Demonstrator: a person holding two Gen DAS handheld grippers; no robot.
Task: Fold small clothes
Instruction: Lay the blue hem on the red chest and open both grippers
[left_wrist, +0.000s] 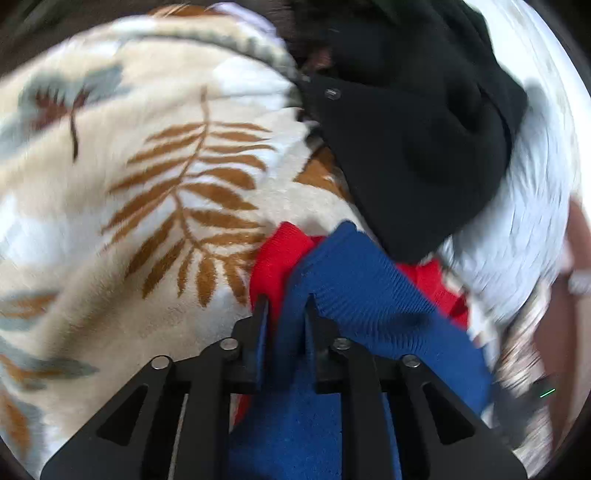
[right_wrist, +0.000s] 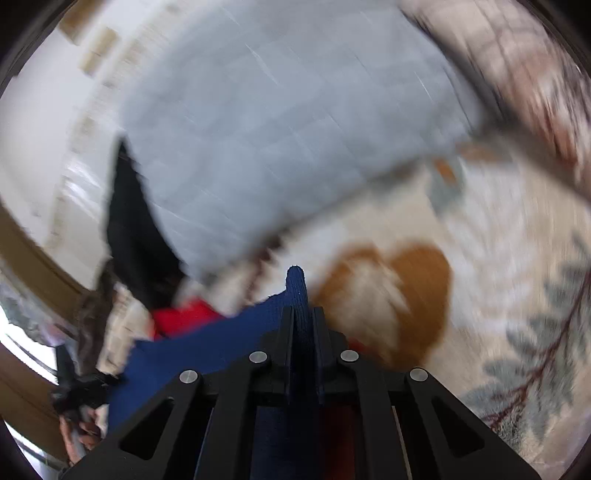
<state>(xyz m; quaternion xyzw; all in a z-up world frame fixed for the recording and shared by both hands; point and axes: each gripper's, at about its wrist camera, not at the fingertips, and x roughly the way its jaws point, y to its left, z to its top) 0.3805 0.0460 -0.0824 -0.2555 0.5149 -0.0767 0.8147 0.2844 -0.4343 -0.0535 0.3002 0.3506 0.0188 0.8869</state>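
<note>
Left claw: I see my left gripper (left_wrist: 286, 306) pinching a ridge of the blue knit cloth (left_wrist: 354, 280), its fingers close together with the fabric bunched between them.
Right claw: my right gripper (right_wrist: 303, 314) is pressed together on a thin fold of the same blue cloth (right_wrist: 207, 339), which stands up between the fingers and pokes out past the tips.
Blue cloth: it stretches between my two claws, ribbed and partly raised off the blanket (left_wrist: 129, 192).
Red cloth: a red piece (left_wrist: 277, 254) lies under the blue one, showing on both sides of it; I also catch it in the right view (right_wrist: 184, 314).
Black garment: a black piece (left_wrist: 424, 147) lies on the blanket just beyond the blue cloth, toward the far edge.
Pale grey cloth: a light grey sheet (right_wrist: 277, 129) lies beside the black garment, overlapping the blanket.
Blanket: cream with brown and grey leaf prints, carrying everything.
Sharpness: both views are smeared, so I cannot tell finer detail.
</note>
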